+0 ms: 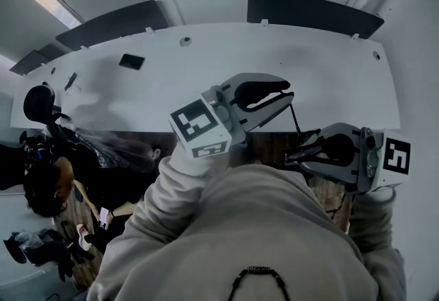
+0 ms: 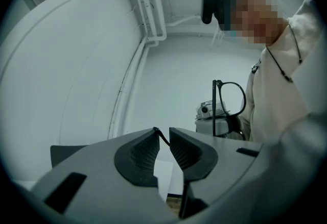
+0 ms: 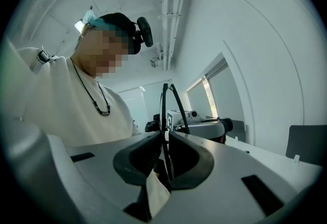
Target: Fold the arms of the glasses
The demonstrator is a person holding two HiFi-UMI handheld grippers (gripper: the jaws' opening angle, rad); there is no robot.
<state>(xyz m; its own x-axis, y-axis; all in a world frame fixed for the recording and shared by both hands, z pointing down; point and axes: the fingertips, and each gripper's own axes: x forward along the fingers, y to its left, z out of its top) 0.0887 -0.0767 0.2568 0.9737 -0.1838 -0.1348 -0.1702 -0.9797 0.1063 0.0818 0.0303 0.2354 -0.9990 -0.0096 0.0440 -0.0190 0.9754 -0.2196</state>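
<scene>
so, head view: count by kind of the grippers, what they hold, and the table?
grippers: 2, left gripper and right gripper
glasses: 1, gripped by both
table: 1
total: 4

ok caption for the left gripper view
Left gripper, jaws pinching the tip of a glasses arm, lens frame upright beyond

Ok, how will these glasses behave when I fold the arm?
Likely light, fragile: the glasses have a thin black rim. The arm pinched in the left gripper looks slender, so it may flex or slip. The right gripper grips a narrow edge, so they could twist.
</scene>
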